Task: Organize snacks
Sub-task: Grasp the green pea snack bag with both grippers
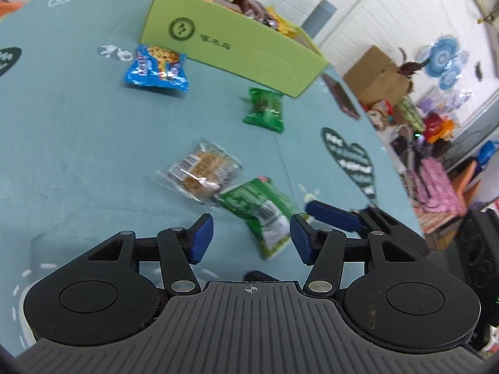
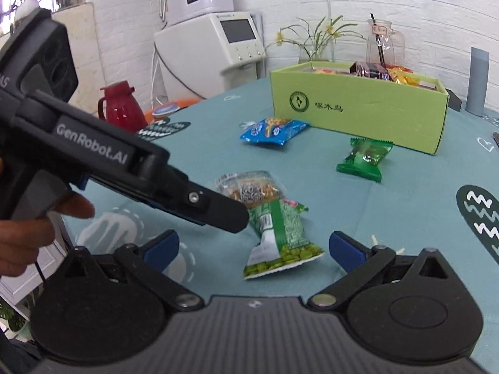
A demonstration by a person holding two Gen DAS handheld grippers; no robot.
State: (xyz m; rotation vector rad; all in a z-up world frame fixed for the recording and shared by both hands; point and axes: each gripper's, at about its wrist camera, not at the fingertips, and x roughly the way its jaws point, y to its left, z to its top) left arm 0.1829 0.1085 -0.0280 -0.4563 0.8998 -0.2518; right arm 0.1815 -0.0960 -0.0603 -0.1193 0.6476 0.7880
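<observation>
**Four packets out, both tools over the pea bag**

I hold a gripper in each hand over the teal tablecloth [image 2: 405, 205], and neither carries anything. My left gripper [image 1: 252, 238] has its jaws part-way apart, with the tail of the green pea bag [image 1: 263, 215] showing in the gap between the blue pads – the pads are not pressing on it, so I count nothing as held. My right gripper [image 2: 254, 249] stands wide, the same pea bag [image 2: 279, 240] lying on the cloth just ahead of it, between the fingers but clear of both.

Seen from my right hand, the left tool crosses in from nine o'clock, its black tip just over the top end of that bag. Both tools point at one packet, which I judge to be the next to go.

The green box [image 2: 358, 112] sits at one o'clock, well back, already holding wrappers – that is where the snacks belong. Loose packets lie between me and it: the clear cracker pack [image 2: 249, 188] touching the pea bag at twelve o'clock, the small green candy pack [image 2: 363, 159] nearer the box, and the blue bag [image 2: 274, 131] just in front of the box wall. They lie flat and scattered, each with room around it for a pinch from above.
</observation>
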